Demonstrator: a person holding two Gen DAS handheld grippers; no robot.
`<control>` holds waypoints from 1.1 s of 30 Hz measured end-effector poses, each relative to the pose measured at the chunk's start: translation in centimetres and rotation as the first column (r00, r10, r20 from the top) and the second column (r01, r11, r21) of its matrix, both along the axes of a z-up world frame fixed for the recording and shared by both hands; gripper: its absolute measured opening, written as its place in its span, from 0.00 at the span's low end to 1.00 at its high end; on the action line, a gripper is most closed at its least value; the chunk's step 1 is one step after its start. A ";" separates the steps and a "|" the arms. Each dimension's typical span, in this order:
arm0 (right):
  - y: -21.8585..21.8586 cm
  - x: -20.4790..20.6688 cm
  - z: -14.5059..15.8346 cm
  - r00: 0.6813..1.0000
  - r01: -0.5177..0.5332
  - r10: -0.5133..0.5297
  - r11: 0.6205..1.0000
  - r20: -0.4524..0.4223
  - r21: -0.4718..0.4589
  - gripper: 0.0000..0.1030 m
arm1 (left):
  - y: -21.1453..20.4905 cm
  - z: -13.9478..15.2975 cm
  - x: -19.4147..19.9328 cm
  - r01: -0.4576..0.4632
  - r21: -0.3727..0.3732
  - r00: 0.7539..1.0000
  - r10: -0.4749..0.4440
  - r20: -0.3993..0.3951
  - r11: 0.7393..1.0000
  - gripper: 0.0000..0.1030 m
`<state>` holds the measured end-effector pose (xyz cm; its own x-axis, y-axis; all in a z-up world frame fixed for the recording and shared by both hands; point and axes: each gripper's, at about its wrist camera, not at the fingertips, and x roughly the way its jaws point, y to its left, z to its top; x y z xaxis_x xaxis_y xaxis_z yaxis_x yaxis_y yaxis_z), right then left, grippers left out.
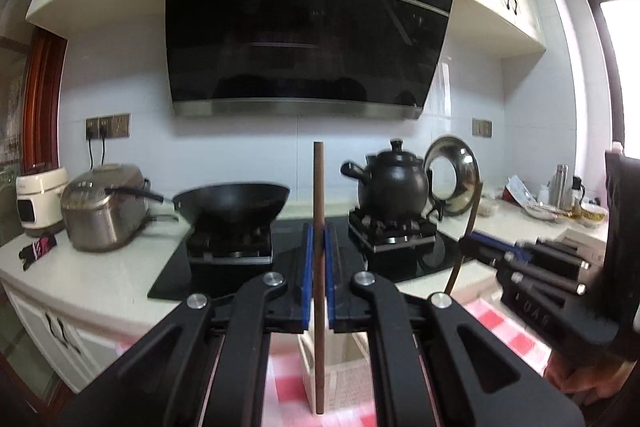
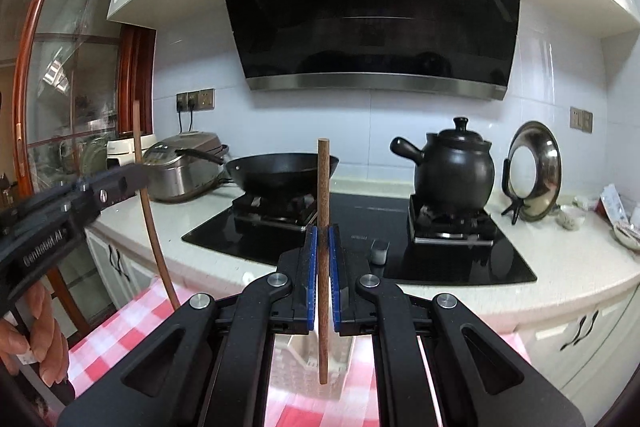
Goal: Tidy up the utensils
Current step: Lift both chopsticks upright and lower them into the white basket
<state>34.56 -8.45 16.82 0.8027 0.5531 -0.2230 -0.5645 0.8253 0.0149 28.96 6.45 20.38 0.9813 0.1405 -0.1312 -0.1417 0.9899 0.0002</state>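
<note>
Holding one thin brown wooden chopstick (image 1: 319,227) in your left gripper (image 1: 319,247), you have its long axis vertical: top end pointing up toward the range hood, bottom end pointing down over the cream woven utensil basket (image 1: 340,375). The blue-padded jaws are narrow, pressed against the stick at about mid-length.

Your right gripper (image 2: 323,259) holds a second brown wooden chopstick (image 2: 323,227) the same way, upright, jaws narrow and closed on its middle; its lower end hangs over the same basket (image 2: 300,351). You cannot tell from either view whether the tips are inside the basket or just above its rim.

Count: two chopsticks, one per gripper; one basket. Each wrist view also catches the other gripper at the edge of the frame with its stick looking bowed by the lens.

The basket sits on a red-and-white checked cloth (image 2: 116,323) on the table in front of the stove.

Behind, on the white stone kitchen counter (image 2: 580,267):
- one black glass hob (image 2: 360,223)
- one black wok (image 2: 280,171) on the left burner
- one black clay pot with side handle (image 2: 452,167) on the right burner
- one steel pan lid (image 2: 534,173) upright on a stand
- one steel rice cooker (image 2: 180,163) at the left
</note>
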 end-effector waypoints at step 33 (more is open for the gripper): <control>4.7 11.2 -8.1 0.975 -0.009 -0.008 0.997 -0.221 -0.074 0.07 | 4.0 -11.3 12.4 -0.004 -0.119 0.980 -0.019 -0.197 0.993 0.06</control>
<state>45.76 -3.76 8.71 0.7284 0.5287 -0.4358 -0.5547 0.8284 0.0781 41.36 10.42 9.06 0.9354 0.1053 -0.3375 -0.1432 0.9857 -0.0893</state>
